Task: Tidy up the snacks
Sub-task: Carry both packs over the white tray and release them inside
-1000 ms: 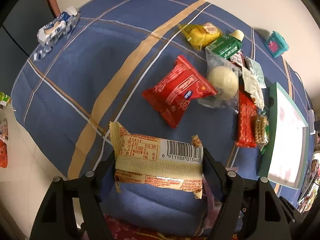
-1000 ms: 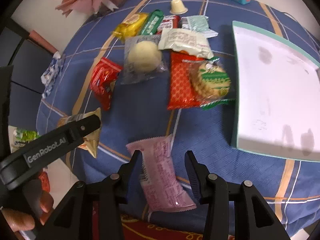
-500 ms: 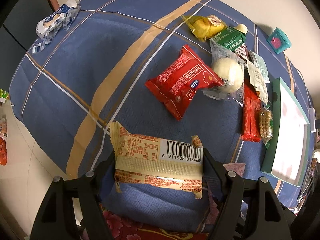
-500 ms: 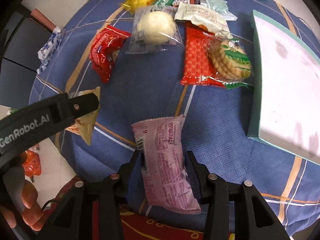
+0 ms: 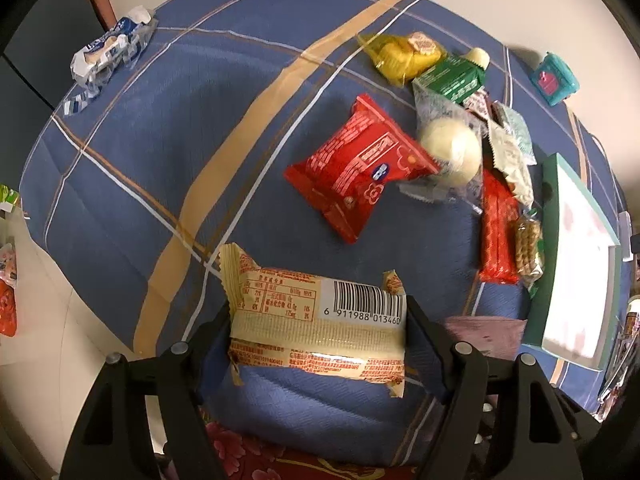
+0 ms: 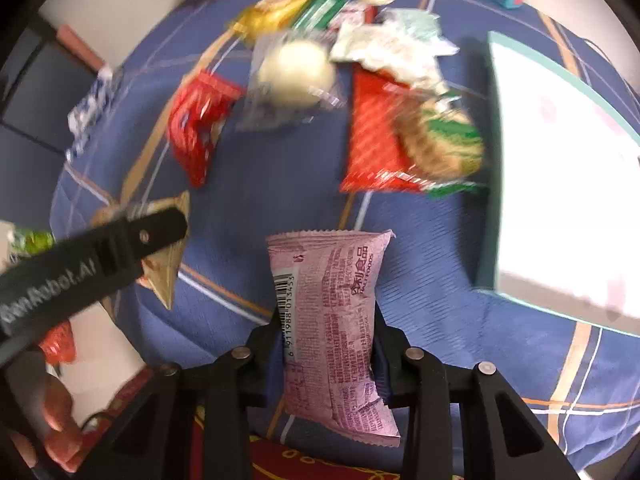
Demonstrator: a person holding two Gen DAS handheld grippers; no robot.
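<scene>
My left gripper (image 5: 318, 328) is shut on a cream snack packet (image 5: 316, 320) with a barcode, held above the near edge of the blue table. My right gripper (image 6: 326, 336) is shut on a pink snack packet (image 6: 332, 320) and holds it above the table. The left gripper's finger and the cream packet (image 6: 168, 264) also show at the left of the right wrist view. Loose snacks lie ahead: a red packet (image 5: 356, 168), a white bun in clear wrap (image 5: 450, 148), a long red packet (image 5: 496, 232), a yellow packet (image 5: 404, 58) and a green packet (image 5: 452, 78).
A teal box with a white inside (image 5: 576, 264) stands at the right, also in the right wrist view (image 6: 560, 184). A small teal box (image 5: 554, 78) sits at the far right. A blue-white wrapper (image 5: 108, 50) lies far left. The blue striped tablecloth (image 5: 180, 128) covers the table.
My right gripper has shut on the pink packet and lifted it off the table. My left gripper still holds the cream packet, its view shifting slightly.
</scene>
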